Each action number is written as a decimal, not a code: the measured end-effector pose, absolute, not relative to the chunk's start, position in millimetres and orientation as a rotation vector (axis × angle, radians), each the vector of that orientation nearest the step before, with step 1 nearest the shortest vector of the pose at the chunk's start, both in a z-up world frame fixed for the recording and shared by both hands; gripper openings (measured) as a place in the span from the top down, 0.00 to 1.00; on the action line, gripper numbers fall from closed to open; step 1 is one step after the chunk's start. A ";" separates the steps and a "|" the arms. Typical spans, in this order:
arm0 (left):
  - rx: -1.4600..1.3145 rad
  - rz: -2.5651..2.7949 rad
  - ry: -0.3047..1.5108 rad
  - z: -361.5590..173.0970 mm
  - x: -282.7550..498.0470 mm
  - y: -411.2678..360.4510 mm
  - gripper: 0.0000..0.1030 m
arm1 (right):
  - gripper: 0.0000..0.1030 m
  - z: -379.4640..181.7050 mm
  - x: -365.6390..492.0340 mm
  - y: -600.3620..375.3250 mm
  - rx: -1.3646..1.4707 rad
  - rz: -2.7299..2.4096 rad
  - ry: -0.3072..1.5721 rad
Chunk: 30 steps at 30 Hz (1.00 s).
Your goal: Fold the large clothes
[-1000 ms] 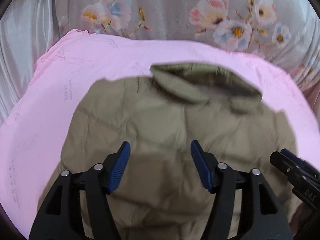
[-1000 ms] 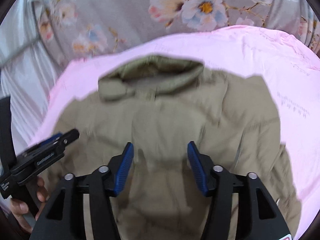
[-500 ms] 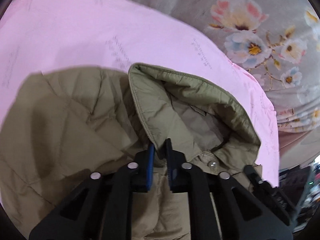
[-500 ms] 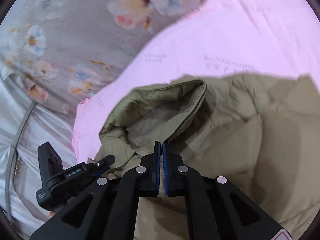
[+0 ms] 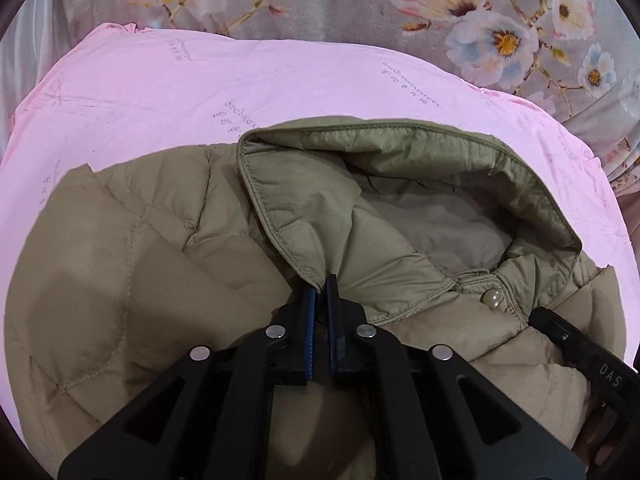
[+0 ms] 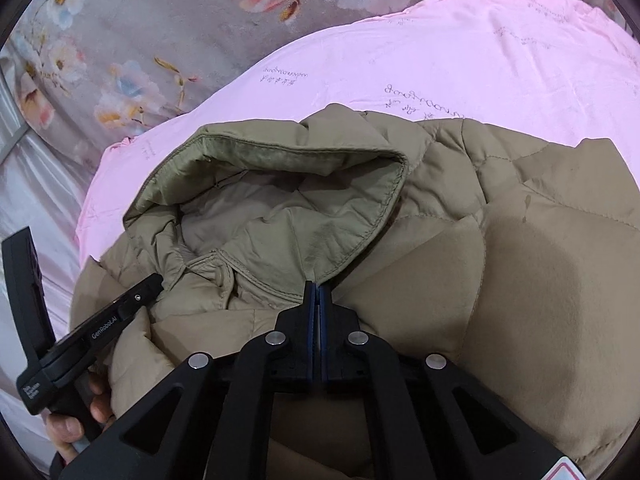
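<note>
An olive-khaki quilted jacket lies on a pink sheet, collar away from me. Its collar stands open and shows the paler lining. My left gripper is shut on the collar's left front corner. My right gripper is shut on the collar's right front corner. The jacket also shows in the right wrist view. The right gripper's body shows at the lower right of the left wrist view. The left gripper's body and the hand holding it show at the lower left of the right wrist view.
The pink sheet lies over a grey floral bedspread, which runs along the far side. Shiny pale fabric lies at the left edge. A snap button sits below the collar.
Both grippers were open above the jacket a second ago. They dropped to the collar and closed on its two front corners. Since half a second ago the collar has shifted slightly in view.
</note>
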<state>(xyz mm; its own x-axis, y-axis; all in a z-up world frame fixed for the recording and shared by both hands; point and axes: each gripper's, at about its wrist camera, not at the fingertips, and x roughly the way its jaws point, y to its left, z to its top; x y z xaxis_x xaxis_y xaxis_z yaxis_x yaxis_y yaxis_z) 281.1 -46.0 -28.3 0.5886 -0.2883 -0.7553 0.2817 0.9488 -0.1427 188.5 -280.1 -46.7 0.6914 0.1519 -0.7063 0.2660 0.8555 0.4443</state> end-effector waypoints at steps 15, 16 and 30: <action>-0.136 -0.321 0.834 74.8 378.0 -42.5 0.60 | 0.79 38.1 247.2 -311.4 0.525 -0.092 0.638; -0.159 -0.322 0.874 65.6 388.3 -48.5 0.61 | 0.79 30.7 259.7 -310.9 0.519 -0.100 0.658; 0.103 -0.445 0.933 -22.8 327.3 -78.4 0.81 | 0.85 -23.8 239.5 -289.9 0.248 -0.134 0.805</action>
